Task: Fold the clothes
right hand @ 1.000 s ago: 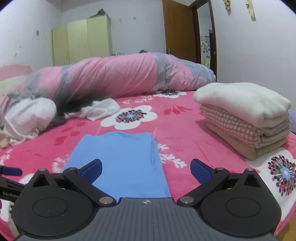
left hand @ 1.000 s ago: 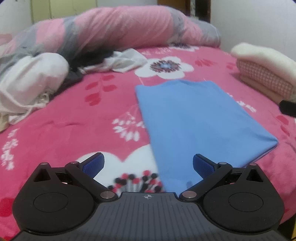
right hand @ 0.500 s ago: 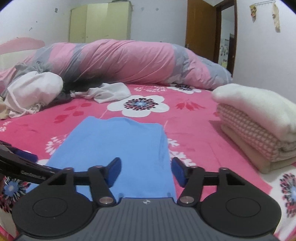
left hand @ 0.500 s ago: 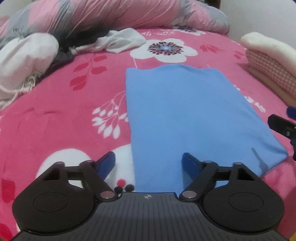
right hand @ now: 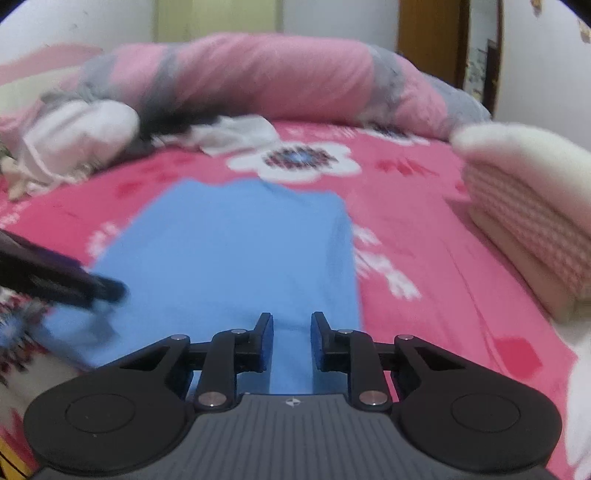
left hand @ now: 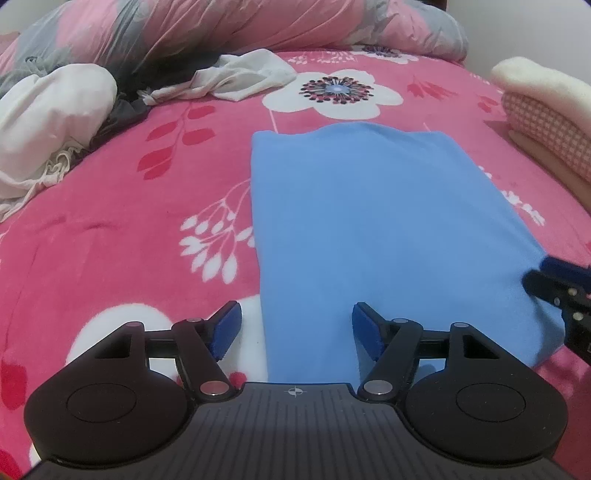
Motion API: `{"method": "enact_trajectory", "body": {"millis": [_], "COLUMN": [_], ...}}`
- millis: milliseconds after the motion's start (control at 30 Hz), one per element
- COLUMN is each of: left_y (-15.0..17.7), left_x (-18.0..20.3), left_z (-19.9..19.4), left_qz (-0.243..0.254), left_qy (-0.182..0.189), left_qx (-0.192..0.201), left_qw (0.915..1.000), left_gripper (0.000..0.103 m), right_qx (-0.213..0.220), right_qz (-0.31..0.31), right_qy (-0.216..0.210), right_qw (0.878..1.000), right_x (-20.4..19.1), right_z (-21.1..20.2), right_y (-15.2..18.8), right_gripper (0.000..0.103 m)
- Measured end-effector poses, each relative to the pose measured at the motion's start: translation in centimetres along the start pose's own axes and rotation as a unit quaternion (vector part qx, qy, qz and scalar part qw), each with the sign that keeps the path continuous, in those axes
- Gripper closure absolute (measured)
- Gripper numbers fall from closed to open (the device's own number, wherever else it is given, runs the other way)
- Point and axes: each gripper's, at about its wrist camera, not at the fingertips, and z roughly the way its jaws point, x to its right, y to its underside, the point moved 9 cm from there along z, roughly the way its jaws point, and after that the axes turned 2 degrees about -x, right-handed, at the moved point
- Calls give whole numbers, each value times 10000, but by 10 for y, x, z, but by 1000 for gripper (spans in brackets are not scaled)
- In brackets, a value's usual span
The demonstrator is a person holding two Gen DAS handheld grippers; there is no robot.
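A blue garment (left hand: 369, 221) lies flat, folded into a long rectangle, on the pink flowered bedspread (left hand: 129, 206). My left gripper (left hand: 295, 314) is open just above the garment's near left edge, one pad over the bedspread and the other over the cloth. In the right wrist view, which is blurred, my right gripper (right hand: 291, 321) hovers low over the near right part of the blue garment (right hand: 240, 251). Its fingers stand close together with a narrow gap that shows blue cloth. The right gripper's finger (left hand: 554, 284) appears at the garment's right edge, and the left gripper's finger (right hand: 74, 280) at its left.
A stack of folded clothes (left hand: 546, 110) with a cream top layer stands at the right (right hand: 524, 192). A white bundle (left hand: 48, 122) and a crumpled white cloth (left hand: 240, 77) lie at the far left. A rolled pink and grey duvet (left hand: 221, 29) runs along the back.
Both grippers have dropped and moved forward to the garment's near edge. The right gripper's fingers have closed from wide to a narrow gap. The left gripper has narrowed slightly.
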Motion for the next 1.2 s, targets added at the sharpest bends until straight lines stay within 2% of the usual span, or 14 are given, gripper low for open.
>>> {"method": "enact_trajectory", "body": {"millis": [67,200,267,467,567,767,933,1200], "left_y": [0,0,0,-1,-2,-8,-7,10], "left_x": [0,0,1,-1,-6,-13,-3,15], "left_z": [0,1,1,0,-7,-38,-52,-48], "left_qz": [3,-8,5,-25,-114,-45,32,135], "left_qy": [-12,-41,-64,-92,-39,-96,167,545], "left_qx": [0,-8,-7,46,234,940,1289,1318], "left_qw": [10000,10000,10000,9999,9997,9955,9915,9897], "left_gripper": [33,32,32,29,28,23,24,34], "right_qx": [-11,-21,18,206,236,296,350,394], "right_qz": [194,365,567,584,572,549,530,482], "right_qy": [-40,289,285,151,63,-86,-109,-132], "right_qw": [9998,9989,9980,9980,9981,9980,9979,9980], "right_x": [10,31,37,30,25,16,9,0], "right_z": [-2,-10,-14,-20,-19,-19,-21,-22], "right_y": [5,8,5,2,2,2,1,1], "right_gripper": [82,82,82,81,81,81,81,81]}}
